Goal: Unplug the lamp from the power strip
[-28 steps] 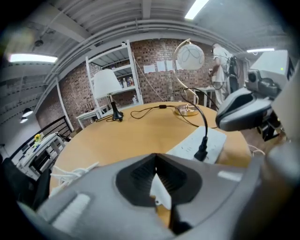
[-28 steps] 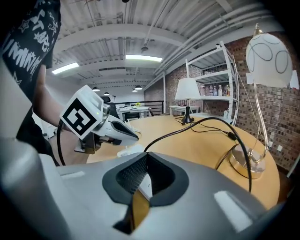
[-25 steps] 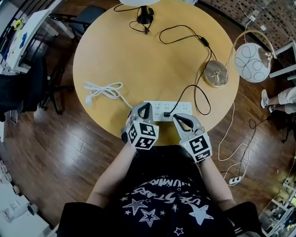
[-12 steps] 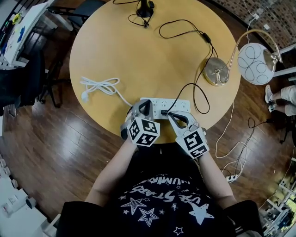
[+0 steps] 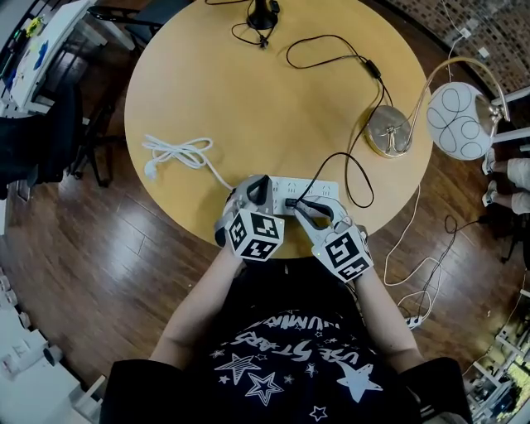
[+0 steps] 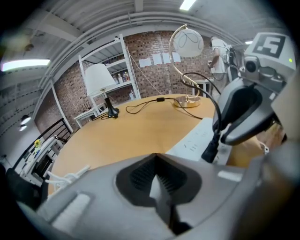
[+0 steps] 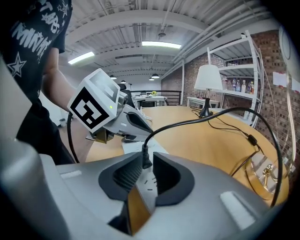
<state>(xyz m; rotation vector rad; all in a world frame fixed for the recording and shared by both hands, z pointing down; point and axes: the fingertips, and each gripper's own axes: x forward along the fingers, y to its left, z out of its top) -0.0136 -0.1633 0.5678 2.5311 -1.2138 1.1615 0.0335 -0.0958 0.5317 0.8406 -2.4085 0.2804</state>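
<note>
The white power strip lies near the table's front edge, with the lamp's black plug standing in it. Its black cord runs to the brass lamp base. My right gripper is at the plug, its jaws opening. In the right gripper view the plug stands between the pads of that gripper, with a gap at each side. My left gripper rests at the strip's left end. In the left gripper view that gripper looks shut, with only a pale sliver between the pads.
The lamp's round white shade hangs past the table's right edge. The strip's own white cord lies coiled at the left. A second lamp's black base and cord are at the far edge. A floor power strip lies at the right.
My right gripper has moved left along the strip up to the black plug, and its jaws now stand apart around it. The left gripper has stayed at the strip's left end.
</note>
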